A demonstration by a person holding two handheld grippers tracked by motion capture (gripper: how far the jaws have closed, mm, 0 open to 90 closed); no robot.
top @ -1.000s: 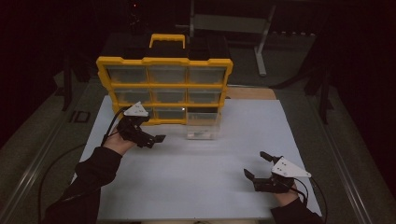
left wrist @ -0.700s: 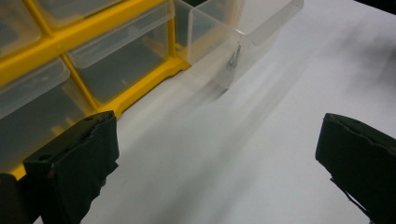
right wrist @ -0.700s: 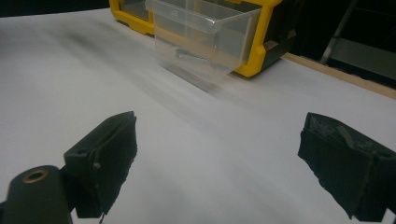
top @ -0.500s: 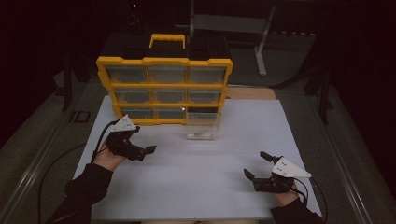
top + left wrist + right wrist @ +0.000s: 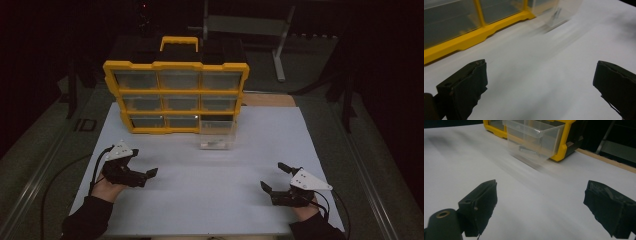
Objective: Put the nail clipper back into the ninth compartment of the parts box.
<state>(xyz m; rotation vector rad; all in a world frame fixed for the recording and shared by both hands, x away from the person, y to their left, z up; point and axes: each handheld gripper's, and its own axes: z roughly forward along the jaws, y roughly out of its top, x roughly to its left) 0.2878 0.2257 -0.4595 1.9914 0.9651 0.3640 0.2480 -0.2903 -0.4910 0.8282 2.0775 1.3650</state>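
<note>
The clear drawer (image 5: 216, 134) stands pulled out from the bottom right slot of the yellow organizer (image 5: 175, 95), resting on the white worktop (image 5: 210, 200), its front toward the person. Its long axis runs from the organizer toward the person, 12 to 6 o'clock in the high view. A small dark item lies inside (image 5: 527, 150); I cannot tell what it is.

From the left hand-held gripper (image 5: 142, 176) the drawer lies at about 2 o'clock, well apart. From the right hand-held gripper (image 5: 276, 178) it lies at about 11 o'clock, also well apart. The two gaps look close to equal, so neither hand is clearly nearer. The right hand-held gripper faces the drawer's front and one side wall more squarely in its own view, so I judge it the better placed to push or take it.

Both hand-held grippers hold nothing, jaws spread wide, low over the bare worktop.

Count: one drawer pulled out, one organizer with nine slots in three rows of three, eight drawers seated in it, two hand-held grippers.
</note>
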